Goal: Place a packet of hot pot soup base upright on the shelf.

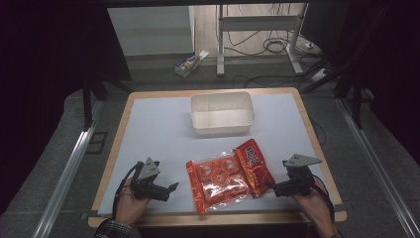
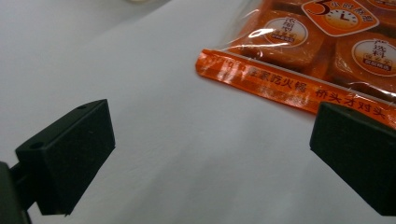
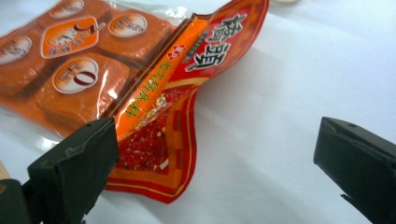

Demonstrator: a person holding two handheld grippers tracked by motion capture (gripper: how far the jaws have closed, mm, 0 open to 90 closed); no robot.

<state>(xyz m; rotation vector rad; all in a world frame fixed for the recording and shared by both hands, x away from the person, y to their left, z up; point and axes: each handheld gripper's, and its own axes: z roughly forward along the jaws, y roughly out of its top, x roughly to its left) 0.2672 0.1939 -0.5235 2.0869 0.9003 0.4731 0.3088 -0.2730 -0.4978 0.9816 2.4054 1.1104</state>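
An orange packet (image 1: 216,179) and a red pouch (image 1: 254,166) lie at six o'clock of the white tub (image 1: 222,113). Left gripper (image 1: 170,191) at eight o'clock and right gripper (image 1: 270,186) at four both gape, empty. The packets look light, crinkly and slippery (best pinched at a flat sealed edge).

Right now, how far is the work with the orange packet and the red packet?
Nothing looks done yet: the white tub holds nothing, and the orange packet and the red packet lie on the table, the red one overlapping the orange. In hand: the left gripper and right gripper flank the packets, jaws open, gripping nothing. Left: probably grasping and moving both packets.
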